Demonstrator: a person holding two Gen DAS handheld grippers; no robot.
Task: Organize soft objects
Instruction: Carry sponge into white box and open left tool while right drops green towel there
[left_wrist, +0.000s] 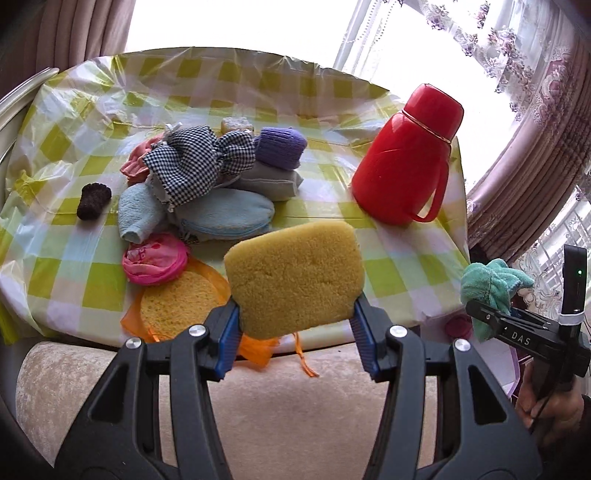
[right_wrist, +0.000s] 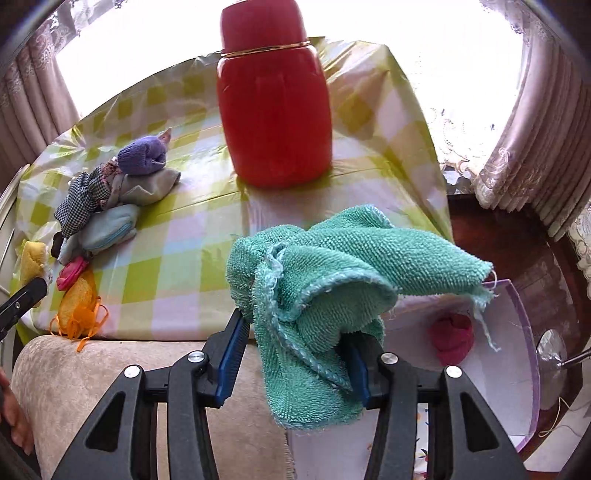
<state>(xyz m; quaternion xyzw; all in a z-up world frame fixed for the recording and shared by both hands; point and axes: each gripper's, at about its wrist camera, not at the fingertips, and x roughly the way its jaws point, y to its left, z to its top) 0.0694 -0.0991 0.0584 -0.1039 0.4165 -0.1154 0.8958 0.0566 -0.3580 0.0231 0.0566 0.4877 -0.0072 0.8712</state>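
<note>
My left gripper (left_wrist: 295, 325) is shut on a yellow sponge (left_wrist: 295, 277), its blue pads pressing both lower sides, above the table's near edge. My right gripper (right_wrist: 295, 354) is shut on a crumpled teal towel (right_wrist: 332, 280), held beside the table over a white box (right_wrist: 517, 369) with a pink soft thing (right_wrist: 452, 334) inside. In the left wrist view the right gripper (left_wrist: 491, 314) and its teal towel (left_wrist: 487, 284) show at the far right. A pile of soft things lies on the checked tablecloth (left_wrist: 74, 155): a checked cloth (left_wrist: 195, 166), a purple knit roll (left_wrist: 280, 147), light blue pouches (left_wrist: 225, 214), a pink bundle (left_wrist: 155, 264).
A red thermos jug (left_wrist: 406, 158) stands at the table's right side, also large in the right wrist view as the red jug (right_wrist: 275, 110). A dark brown scrubber (left_wrist: 92, 201) lies left. An orange mesh bag with a round sponge (left_wrist: 173, 302) overhangs the near edge. A beige cushion (left_wrist: 295, 406) lies below.
</note>
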